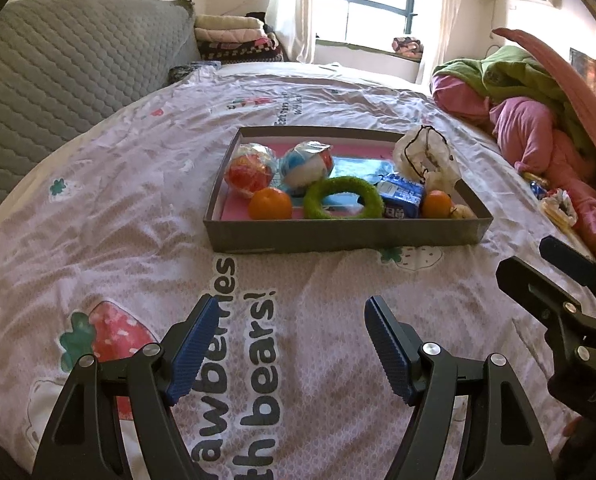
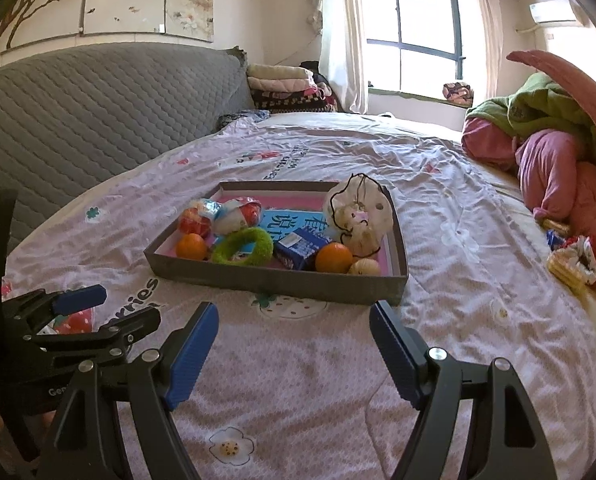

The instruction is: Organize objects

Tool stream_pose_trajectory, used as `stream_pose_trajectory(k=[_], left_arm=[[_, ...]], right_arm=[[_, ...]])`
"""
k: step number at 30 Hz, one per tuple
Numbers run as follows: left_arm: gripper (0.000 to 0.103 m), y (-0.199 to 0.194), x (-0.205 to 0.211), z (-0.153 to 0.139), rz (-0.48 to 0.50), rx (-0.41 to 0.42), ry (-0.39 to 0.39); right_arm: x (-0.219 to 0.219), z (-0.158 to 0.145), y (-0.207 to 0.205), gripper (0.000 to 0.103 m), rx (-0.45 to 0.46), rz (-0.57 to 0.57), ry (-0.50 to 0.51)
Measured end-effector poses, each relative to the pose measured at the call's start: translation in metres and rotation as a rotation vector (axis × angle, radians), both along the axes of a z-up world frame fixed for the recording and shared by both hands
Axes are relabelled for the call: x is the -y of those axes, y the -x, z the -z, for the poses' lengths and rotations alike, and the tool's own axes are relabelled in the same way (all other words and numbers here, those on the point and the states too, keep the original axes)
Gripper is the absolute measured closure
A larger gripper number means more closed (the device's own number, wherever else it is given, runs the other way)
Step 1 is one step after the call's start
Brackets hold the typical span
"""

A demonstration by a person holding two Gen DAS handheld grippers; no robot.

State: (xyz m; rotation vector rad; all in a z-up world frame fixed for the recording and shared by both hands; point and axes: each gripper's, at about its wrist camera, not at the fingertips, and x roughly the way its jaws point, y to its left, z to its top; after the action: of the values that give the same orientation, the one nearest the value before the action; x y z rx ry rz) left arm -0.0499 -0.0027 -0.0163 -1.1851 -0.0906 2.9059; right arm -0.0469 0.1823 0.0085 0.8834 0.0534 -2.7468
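A shallow grey box (image 1: 338, 236) (image 2: 274, 280) with a pink floor sits on the bed. It holds two wrapped balls (image 1: 246, 172), two oranges (image 1: 270, 204) (image 2: 333, 258), a green fuzzy ring (image 1: 344, 198) (image 2: 242, 246), a blue packet (image 1: 404, 196) (image 2: 298, 248), a white drawstring bag (image 1: 424, 152) (image 2: 358, 210) and a small pale object (image 2: 364, 267). My left gripper (image 1: 290, 344) is open and empty, short of the box. My right gripper (image 2: 294, 352) is open and empty, also short of the box; it shows at the right edge of the left wrist view (image 1: 546, 272).
The bed has a pink strawberry-print sheet (image 1: 138, 200). A grey quilted headboard (image 1: 58, 68) is at left. A pile of pink and green bedding (image 2: 558, 152) lies at right, with snack wrappers (image 2: 570, 260) beside it. Folded blankets (image 2: 286, 88) are stacked at the back.
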Motion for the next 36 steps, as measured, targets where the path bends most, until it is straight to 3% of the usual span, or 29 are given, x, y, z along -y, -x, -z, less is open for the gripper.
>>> stream_pose_trajectory(k=[36], left_arm=[[0.027, 0.007, 0.001, 0.018, -0.015, 0.008, 0.024]], right_arm=[[0.003, 0.033, 0.002, 0.026, 0.054, -0.005, -0.012]])
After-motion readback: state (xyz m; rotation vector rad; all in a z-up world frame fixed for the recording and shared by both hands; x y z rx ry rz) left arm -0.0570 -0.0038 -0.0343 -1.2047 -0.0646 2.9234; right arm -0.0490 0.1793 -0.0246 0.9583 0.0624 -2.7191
